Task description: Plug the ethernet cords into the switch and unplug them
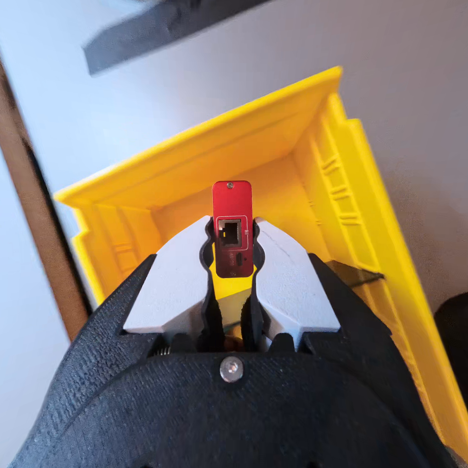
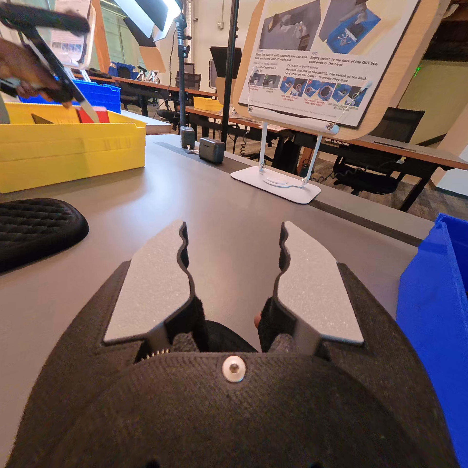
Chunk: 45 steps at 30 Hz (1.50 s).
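Observation:
My left gripper is shut on a small red switch, held end-on over the inside of a yellow bin. The switch's end face shows one empty ethernet port and a small slot below it. In the right wrist view the left gripper reaches down into the yellow bin at far left, with the red switch showing above the rim. My right gripper is open and empty, low over the grey table. No ethernet cords are in view.
A blue bin stands close at the right. A black padded rest lies at the left. An instruction board on a white stand is at the table's far edge, with two small dark boxes near it. Another blue bin is behind the yellow one. The left gripper's tips are roughly 50 centimetres from the right gripper's.

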Each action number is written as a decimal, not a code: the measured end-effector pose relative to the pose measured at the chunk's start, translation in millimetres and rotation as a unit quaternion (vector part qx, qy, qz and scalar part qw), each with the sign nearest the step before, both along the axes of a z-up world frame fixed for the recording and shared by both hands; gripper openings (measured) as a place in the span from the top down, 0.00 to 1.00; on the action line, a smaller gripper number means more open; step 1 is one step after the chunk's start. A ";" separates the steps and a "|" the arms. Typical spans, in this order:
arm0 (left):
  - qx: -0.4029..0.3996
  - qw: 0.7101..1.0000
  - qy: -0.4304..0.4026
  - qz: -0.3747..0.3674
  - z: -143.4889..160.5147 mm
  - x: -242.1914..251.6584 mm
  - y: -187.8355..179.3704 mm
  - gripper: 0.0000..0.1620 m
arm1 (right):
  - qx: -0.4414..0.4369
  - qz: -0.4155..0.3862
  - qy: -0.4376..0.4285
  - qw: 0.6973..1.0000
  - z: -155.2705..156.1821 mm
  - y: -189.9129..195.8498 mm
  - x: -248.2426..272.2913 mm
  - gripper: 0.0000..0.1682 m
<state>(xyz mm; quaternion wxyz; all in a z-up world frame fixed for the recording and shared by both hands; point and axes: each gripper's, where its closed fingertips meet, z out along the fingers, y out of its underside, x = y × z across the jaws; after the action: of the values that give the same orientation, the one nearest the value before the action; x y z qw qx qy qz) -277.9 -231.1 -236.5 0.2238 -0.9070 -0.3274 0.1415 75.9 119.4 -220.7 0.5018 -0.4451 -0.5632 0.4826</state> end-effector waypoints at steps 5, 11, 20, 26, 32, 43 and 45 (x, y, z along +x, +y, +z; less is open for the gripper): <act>0.043 0.989 0.096 -0.107 85.9 52.6 30.3 0.84 | 0.003 0.006 -0.001 1.000 -0.9 -1.9 -0.1 0.59; 0.068 0.935 0.117 -0.327 116.8 180.1 117.7 0.84 | 0.001 0.017 0.007 1.000 1.0 -4.1 2.0 0.59; 0.001 0.845 0.044 -0.534 27.5 334.6 194.6 0.84 | 0.003 0.021 0.006 1.000 0.0 -5.3 2.0 0.59; -0.031 0.823 -0.012 -0.567 -23.5 366.1 216.8 0.84 | 0.004 0.022 0.003 1.000 -1.0 -5.8 1.6 0.59; -0.045 0.813 -0.038 -0.580 -48.2 376.8 225.2 0.84 | 0.001 0.023 0.003 1.000 -1.2 -5.7 1.6 0.59; -0.032 0.825 -0.066 -0.560 -64.0 374.1 225.2 0.84 | 0.004 0.024 -0.001 1.000 -2.5 -6.3 0.9 0.60; -0.017 0.834 -0.063 -0.548 -61.0 371.7 225.3 0.67 | 0.003 0.023 -0.001 1.000 -2.4 -6.1 0.9 0.60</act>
<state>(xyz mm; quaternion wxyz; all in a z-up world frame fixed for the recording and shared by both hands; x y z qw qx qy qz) 93.8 -5.7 -297.4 0.2282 -0.9486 0.2119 -0.0559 76.8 113.4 -223.1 0.4912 -0.4308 -0.5756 0.4917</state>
